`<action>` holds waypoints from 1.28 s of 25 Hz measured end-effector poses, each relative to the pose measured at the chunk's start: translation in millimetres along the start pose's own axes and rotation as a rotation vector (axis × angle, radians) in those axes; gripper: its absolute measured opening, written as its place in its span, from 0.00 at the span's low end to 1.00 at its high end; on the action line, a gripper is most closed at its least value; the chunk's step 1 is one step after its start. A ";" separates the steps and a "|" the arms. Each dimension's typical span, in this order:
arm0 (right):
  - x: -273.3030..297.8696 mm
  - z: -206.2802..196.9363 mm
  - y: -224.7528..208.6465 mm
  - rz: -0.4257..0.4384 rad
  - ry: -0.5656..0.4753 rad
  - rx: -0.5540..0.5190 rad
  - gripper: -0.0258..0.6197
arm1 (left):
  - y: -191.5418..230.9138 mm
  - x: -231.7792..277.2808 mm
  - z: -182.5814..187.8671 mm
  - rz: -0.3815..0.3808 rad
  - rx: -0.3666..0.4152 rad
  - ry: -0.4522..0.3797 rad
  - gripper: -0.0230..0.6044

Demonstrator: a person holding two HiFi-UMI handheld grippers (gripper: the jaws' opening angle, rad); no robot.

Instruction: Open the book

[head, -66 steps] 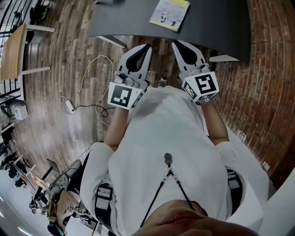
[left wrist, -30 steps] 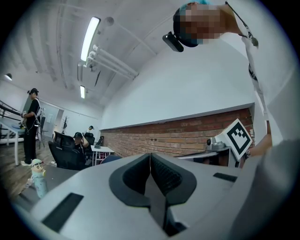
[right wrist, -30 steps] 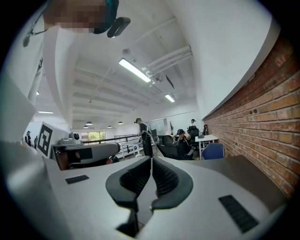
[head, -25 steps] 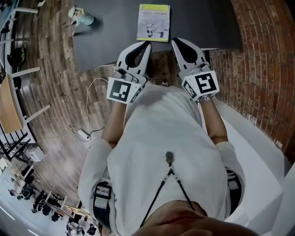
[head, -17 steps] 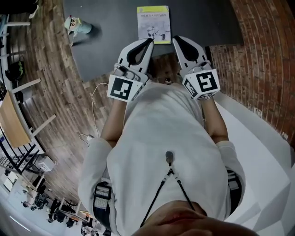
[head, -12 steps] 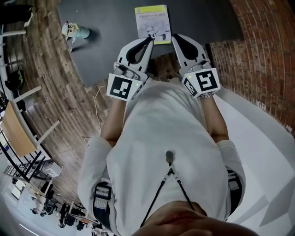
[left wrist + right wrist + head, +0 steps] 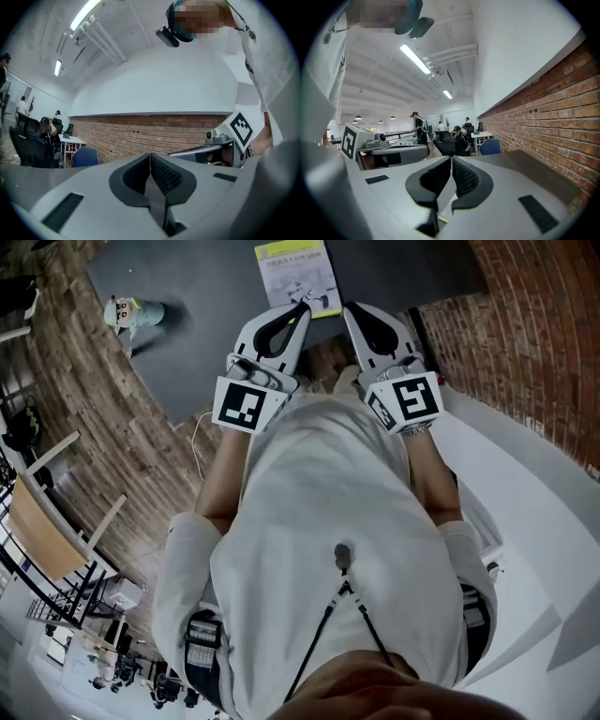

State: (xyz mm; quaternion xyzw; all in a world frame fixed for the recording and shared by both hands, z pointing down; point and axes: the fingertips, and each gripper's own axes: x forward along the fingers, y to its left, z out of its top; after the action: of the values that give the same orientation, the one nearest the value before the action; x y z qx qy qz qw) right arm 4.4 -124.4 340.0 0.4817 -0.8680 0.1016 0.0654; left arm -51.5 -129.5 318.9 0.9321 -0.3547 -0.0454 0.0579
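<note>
Evidently the task has not begun: the book (image 7: 296, 276) lies closed, cover up, flat on the dark desk (image 7: 206, 306), so the whole opening remains to be done. The left gripper (image 7: 301, 310) and right gripper (image 7: 348, 308) are held side by side near the desk's front edge, each with its fingers (image 7: 165, 174) pressed together on nothing. In the head view the left tips overlap the book's near edge and the right tips sit just beside its near right corner; whether either touches it cannot be told.
</note>
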 end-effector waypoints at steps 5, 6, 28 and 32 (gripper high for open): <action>7.9 -11.1 -8.4 0.001 0.027 -0.003 0.10 | 7.2 12.0 -16.5 -0.014 -0.004 0.033 0.08; 9.2 -13.6 -9.4 0.004 0.034 -0.011 0.10 | 8.6 14.6 -18.6 -0.014 -0.003 0.035 0.08; 46.2 -35.9 -91.4 0.171 0.132 0.033 0.10 | 10.9 82.6 -113.4 0.158 -0.014 0.223 0.08; 51.5 -47.9 -110.7 0.187 0.152 0.041 0.10 | 10.0 90.0 -151.0 0.164 0.033 0.363 0.08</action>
State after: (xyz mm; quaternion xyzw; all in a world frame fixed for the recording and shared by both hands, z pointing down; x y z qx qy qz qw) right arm 72.1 -212.4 409.9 0.3906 -0.8994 0.1614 0.1114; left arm 27.8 -185.4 465.8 0.8937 -0.4141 0.1341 0.1090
